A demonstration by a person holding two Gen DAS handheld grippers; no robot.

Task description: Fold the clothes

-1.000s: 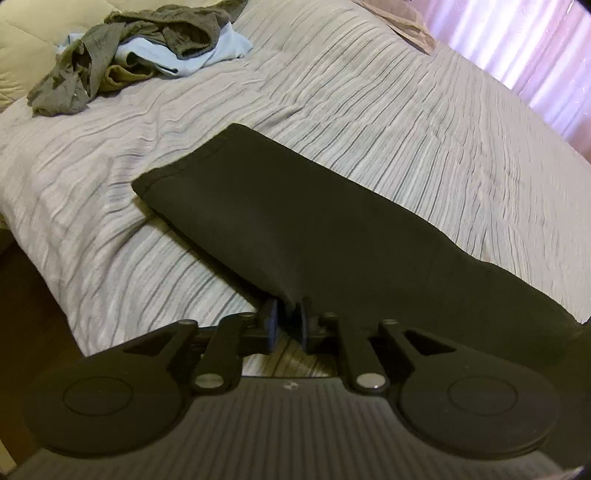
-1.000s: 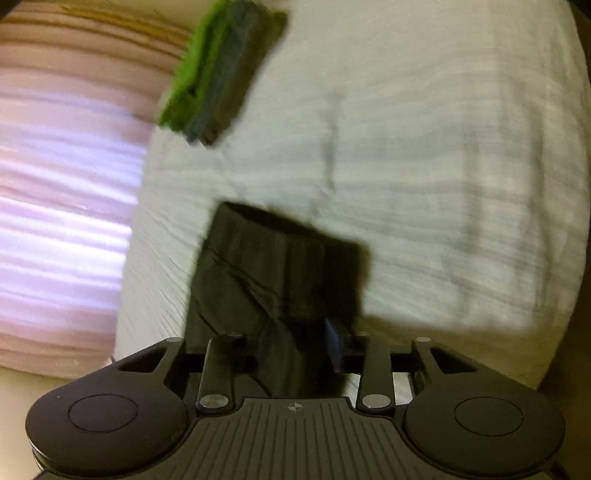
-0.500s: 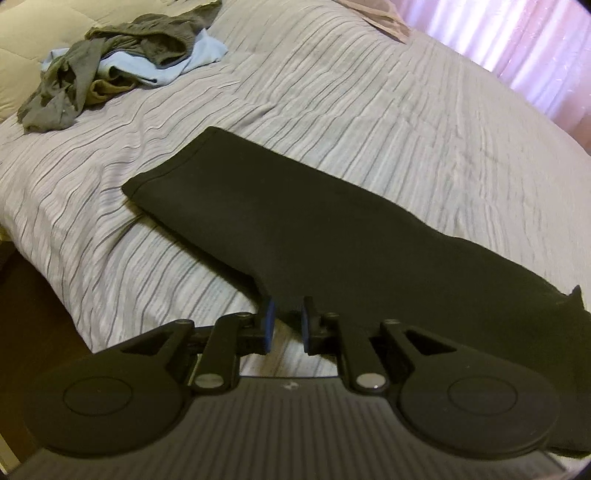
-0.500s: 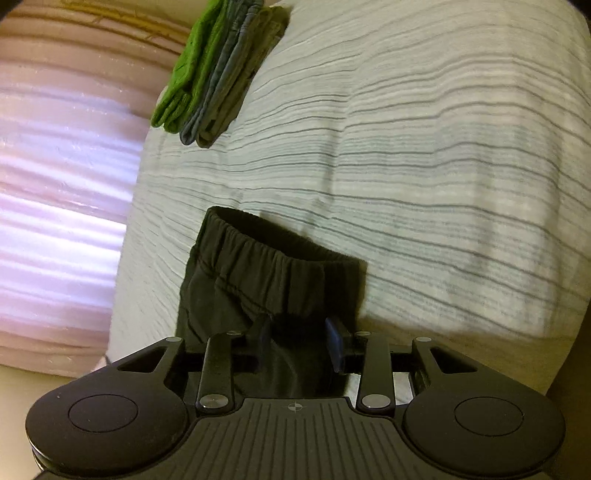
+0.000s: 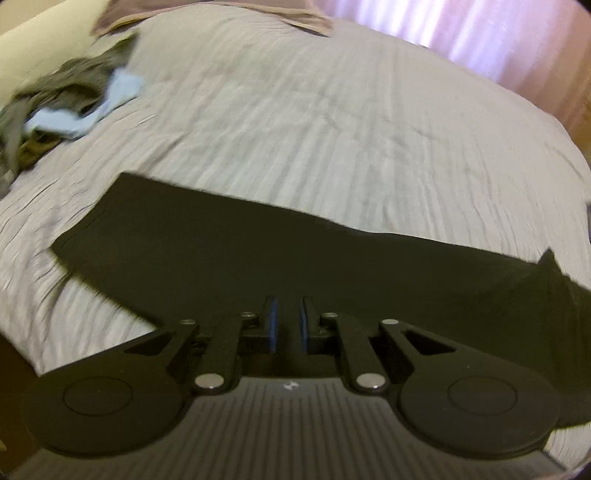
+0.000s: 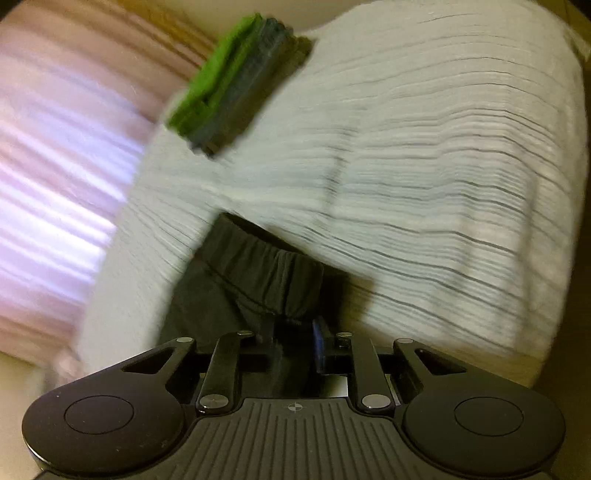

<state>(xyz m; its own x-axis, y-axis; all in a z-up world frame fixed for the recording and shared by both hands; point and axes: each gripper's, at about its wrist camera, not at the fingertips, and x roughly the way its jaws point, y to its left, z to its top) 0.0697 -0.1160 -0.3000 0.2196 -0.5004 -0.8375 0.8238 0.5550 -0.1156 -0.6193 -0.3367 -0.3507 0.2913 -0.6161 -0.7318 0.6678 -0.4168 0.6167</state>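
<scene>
A pair of black pants point(image 5: 258, 251) lies stretched across the striped bed cover point(image 5: 332, 129), leg hem at the left, the rest running off to the right. My left gripper point(image 5: 288, 317) sits at the pants' near edge, its blue pads almost together with dark fabric between them. In the right wrist view the elastic waistband point(image 6: 266, 266) of the same pants reaches down to my right gripper point(image 6: 292, 328). Its jaws are closing, and the waistband is bunched between the fingertips. Both views are blurred.
A loose pile of grey, blue and tan clothes point(image 5: 66, 99) lies at the far left of the bed. A folded green and grey stack point(image 6: 236, 85) rests near the bed's far corner. Pink curtains point(image 5: 480, 29) hang beyond the bed, and the bed's edge drops off close to both grippers.
The left view has swung, so the pants now lie more crosswise and the clothes pile sits farther left. The right jaws have narrowed onto the waistband, which is now gathered at the tips.
</scene>
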